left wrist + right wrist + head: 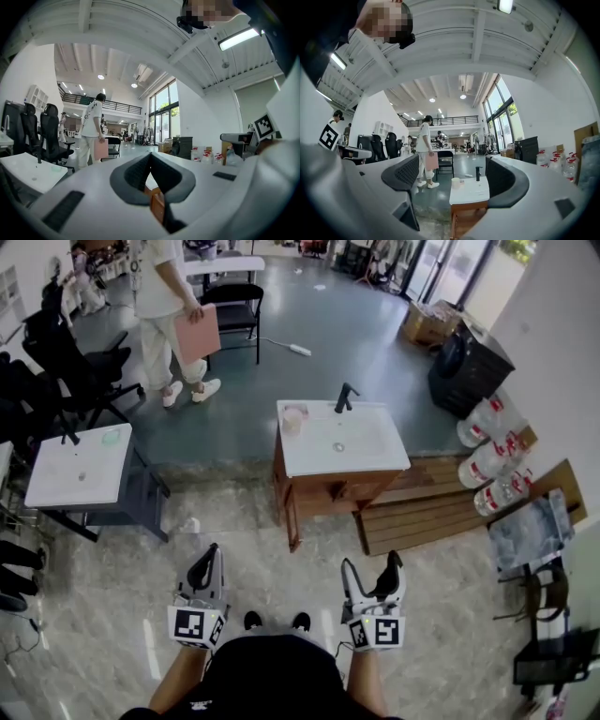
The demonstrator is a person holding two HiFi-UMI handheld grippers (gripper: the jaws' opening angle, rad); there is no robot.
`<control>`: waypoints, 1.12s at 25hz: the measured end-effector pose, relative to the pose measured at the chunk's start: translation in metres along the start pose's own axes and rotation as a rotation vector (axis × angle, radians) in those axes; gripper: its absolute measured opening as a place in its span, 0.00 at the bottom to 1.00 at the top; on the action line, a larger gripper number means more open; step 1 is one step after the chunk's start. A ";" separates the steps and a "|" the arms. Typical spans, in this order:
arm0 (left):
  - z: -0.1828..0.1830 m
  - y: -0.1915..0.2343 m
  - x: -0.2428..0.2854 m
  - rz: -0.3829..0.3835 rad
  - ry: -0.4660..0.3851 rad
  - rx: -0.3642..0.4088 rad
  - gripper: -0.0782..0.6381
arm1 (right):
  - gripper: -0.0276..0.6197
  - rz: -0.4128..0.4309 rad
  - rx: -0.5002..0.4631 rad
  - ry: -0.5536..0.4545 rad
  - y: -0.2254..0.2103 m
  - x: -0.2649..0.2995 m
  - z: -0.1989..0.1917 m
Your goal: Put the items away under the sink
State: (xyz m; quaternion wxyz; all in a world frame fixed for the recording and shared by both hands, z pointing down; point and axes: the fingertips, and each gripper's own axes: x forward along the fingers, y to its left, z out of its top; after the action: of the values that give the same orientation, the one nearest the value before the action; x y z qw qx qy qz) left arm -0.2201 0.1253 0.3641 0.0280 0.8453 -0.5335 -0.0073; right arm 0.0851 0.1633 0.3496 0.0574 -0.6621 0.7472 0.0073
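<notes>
Ahead, cup [294, 418] on sink [375, 451]; left fingers [134, 173] together, right fingers [405, 172] spread, empty.

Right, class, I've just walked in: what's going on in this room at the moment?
A person stands facing a white sink top on a wooden cabinet, some way short of it, with a claw in each hand. The left claw is shut and empty. The right claw is open with nothing between its jaws. A cup and a black faucet sit on the sink top. Nothing is being handled yet. Another person stands farther back.

Cup [293, 418] on white sink top [375, 451]
</notes>
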 end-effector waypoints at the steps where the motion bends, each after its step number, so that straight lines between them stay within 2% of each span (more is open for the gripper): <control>1: 0.000 0.003 0.000 -0.005 0.001 -0.001 0.12 | 0.71 -0.004 0.000 0.001 0.003 0.000 0.000; 15: -0.007 0.017 0.001 -0.098 0.018 -0.007 0.12 | 0.72 -0.063 -0.016 0.004 0.027 -0.010 0.001; 23: -0.010 0.014 0.020 -0.107 0.003 -0.010 0.12 | 0.72 -0.058 -0.013 0.000 0.018 0.005 -0.003; 28: -0.011 0.016 0.046 -0.084 0.003 -0.008 0.12 | 0.72 -0.041 -0.003 -0.002 0.004 0.032 -0.009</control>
State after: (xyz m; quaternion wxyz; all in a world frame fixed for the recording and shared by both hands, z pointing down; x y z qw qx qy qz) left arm -0.2139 0.0772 0.3769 0.0320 0.8669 -0.4974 -0.0094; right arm 0.0763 0.1313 0.3553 0.0574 -0.6775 0.7333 0.0077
